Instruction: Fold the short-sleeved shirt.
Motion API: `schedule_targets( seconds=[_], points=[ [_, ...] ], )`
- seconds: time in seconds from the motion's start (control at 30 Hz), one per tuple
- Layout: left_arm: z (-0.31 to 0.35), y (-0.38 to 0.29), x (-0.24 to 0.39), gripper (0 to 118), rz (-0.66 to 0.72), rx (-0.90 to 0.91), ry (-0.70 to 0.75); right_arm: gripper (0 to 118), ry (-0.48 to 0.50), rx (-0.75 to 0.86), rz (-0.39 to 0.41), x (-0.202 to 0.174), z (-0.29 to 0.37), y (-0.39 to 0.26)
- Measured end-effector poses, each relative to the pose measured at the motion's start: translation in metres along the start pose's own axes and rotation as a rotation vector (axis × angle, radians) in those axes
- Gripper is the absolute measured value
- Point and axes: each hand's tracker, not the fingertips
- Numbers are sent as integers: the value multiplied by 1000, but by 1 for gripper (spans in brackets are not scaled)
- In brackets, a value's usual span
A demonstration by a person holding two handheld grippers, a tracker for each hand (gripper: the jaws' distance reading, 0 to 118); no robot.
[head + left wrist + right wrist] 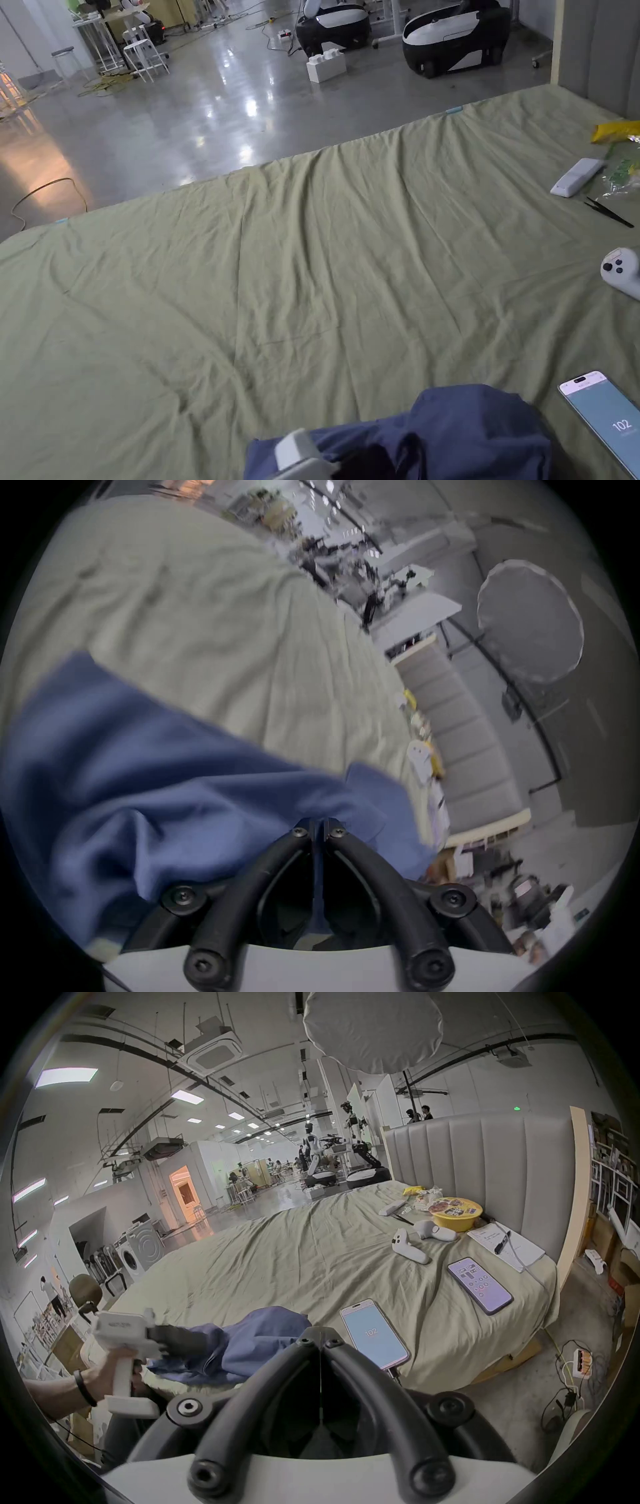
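A blue short-sleeved shirt [475, 431] lies crumpled at the near edge of a bed covered with a green sheet [281, 281]. In the left gripper view the left gripper [318, 826] is shut, with blue shirt [138, 774] cloth pinched between its jaws. The right gripper view shows that same left gripper [204, 1340] held by a hand, its dark jaws buried in the shirt [263, 1335]. The right gripper [320, 1333] hovers just right of the heap, jaws closed together with no cloth visible between them.
A lit phone [609, 422] lies right beside the shirt, a second phone [479, 1286] farther right. Two white controllers [412, 1246], a remote [576, 177], black tweezers [609, 214], a yellow bowl [457, 1210] and a notebook [505, 1245] sit near the grey headboard [485, 1165].
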Motion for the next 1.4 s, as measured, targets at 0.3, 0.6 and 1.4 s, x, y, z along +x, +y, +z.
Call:
schedule_targets(
  seconds=[0.3,0.6,1.4],
  points=[
    [69,14,-11,80,-13,201,-80,0,17,-7,30,-10,-5,4],
    [139,38,-127,96,333,335,85,0,90,-12,54,-21,-16,-2],
    [161,54,-2,9,-113,375,118,0,100,-8,28,-15,-20,-14]
  ],
)
